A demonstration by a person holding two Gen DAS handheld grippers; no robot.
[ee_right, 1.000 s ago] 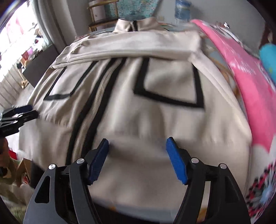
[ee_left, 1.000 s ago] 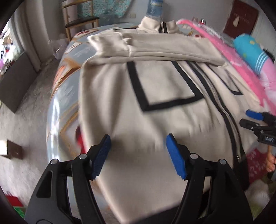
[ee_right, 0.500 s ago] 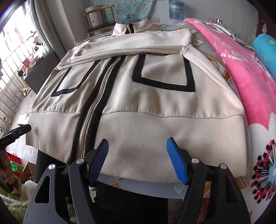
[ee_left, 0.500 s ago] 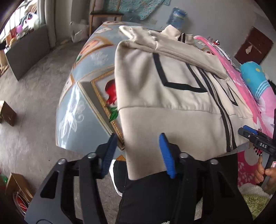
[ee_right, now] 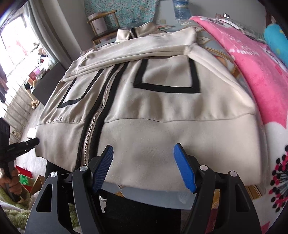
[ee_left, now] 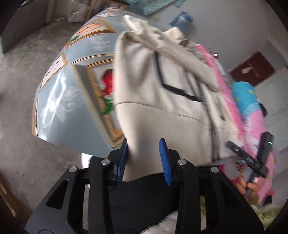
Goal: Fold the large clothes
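Observation:
A cream zip-up jacket [ee_right: 162,108] with black trim lies face up on the table, sleeves folded across its chest, hem toward me. In the left wrist view the jacket [ee_left: 162,111] has its left hem corner between the blue pads of my left gripper [ee_left: 144,160], which is still open around it. My right gripper [ee_right: 144,167] is open, its pads straddling the hem right of the zipper [ee_right: 95,122]. The left gripper also shows in the right wrist view [ee_right: 23,144], and the right gripper in the left wrist view [ee_left: 232,149].
The table wears a blue-grey glossy cloth [ee_left: 68,111] with framed prints. A pink blanket [ee_right: 255,72] and a blue cushion [ee_right: 277,37] lie along the right side. A chair [ee_right: 102,27] and a water bottle [ee_right: 181,9] stand at the far end.
My left gripper has swung to the jacket's left hem corner and narrowed its pads around it. My right gripper has closed in on the hem, still open.

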